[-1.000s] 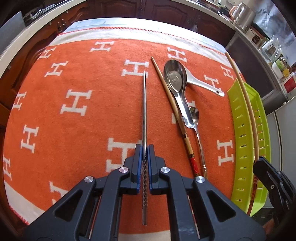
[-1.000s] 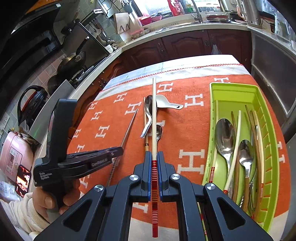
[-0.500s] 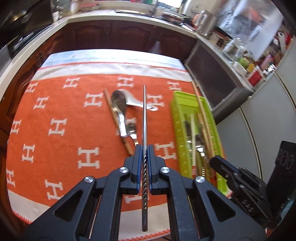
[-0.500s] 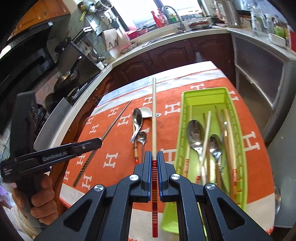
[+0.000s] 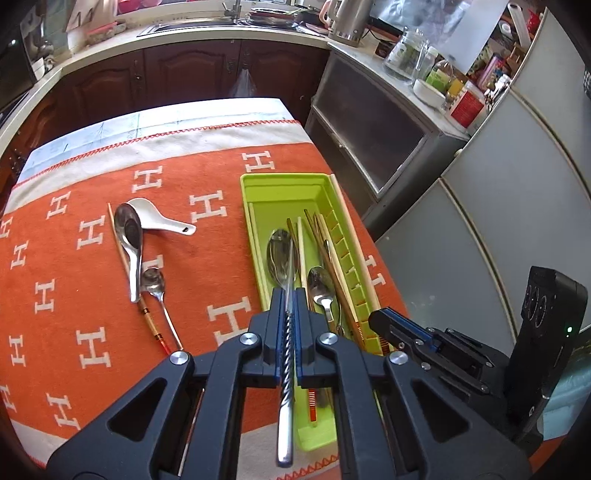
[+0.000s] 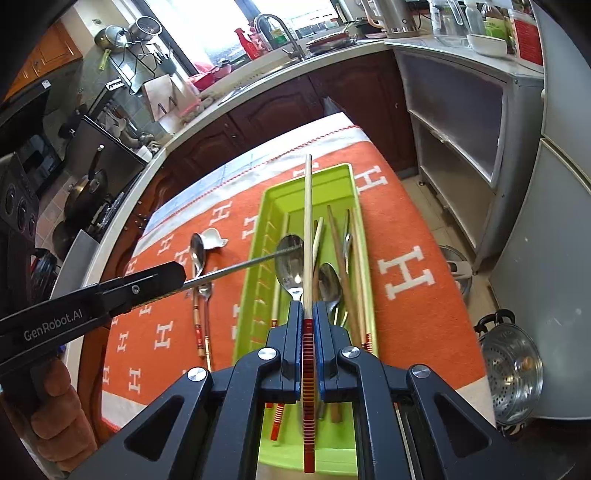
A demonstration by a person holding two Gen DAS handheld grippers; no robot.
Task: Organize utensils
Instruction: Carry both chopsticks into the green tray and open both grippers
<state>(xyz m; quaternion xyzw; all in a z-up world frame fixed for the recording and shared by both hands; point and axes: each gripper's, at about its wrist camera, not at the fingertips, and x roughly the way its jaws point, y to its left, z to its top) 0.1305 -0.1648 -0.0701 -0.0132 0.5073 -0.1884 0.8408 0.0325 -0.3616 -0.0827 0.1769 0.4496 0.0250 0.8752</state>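
Green tray near cloth's right edge, bare orange cloth leftward

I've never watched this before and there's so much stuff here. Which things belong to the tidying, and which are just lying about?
Part of the job:
- metal chopstick in the left gripper
- wooden chopstick in the right gripper
- green tray
- loose spoons on the cloth

Lying about:
- kettle
- steamer pot
- pans
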